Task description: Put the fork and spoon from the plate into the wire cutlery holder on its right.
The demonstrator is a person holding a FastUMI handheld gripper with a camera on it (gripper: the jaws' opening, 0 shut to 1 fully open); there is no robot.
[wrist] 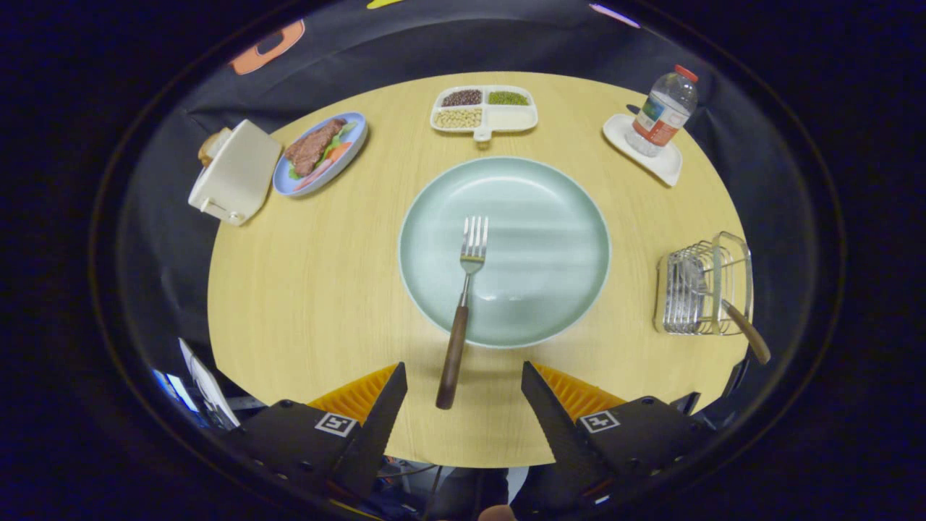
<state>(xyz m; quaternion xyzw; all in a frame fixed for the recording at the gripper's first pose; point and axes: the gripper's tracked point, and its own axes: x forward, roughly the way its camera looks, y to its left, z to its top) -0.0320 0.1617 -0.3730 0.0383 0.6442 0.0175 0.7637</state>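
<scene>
The gripper [464, 383] hangs above the near edge of a round wooden table [304, 289], its fingers spread wide and holding nothing. The wooden handle of the fork [463, 304] ends just ahead of the gap between them, a little toward the left finger.

The fork lies with its tines up on the pale green plate [564, 217] and its handle run out over the near rim onto the table. That overhang leaves the handle clear of the plate's curve and offers the likeliest place to grip. The fingers' wide spread suggests an approach to it, though the handle is not yet between them.

To the plate's right stands the holder [705, 286], a wire basket near the table's edge. A utensil with a wooden handle [745, 333] already leans out of it toward the near side; its head sits among the wires and looks like the spoon, though the bowl is hard to make out. If so, half the job is done and the fork remains.

Beyond the plate sit a divided tray [485, 110] of beans, a blue dish [322, 152] of food, a toaster [235, 174] at far left, and a water bottle [662, 112] on a white coaster [651, 155] at far right. All stand well apart from the path between plate and holder.
</scene>
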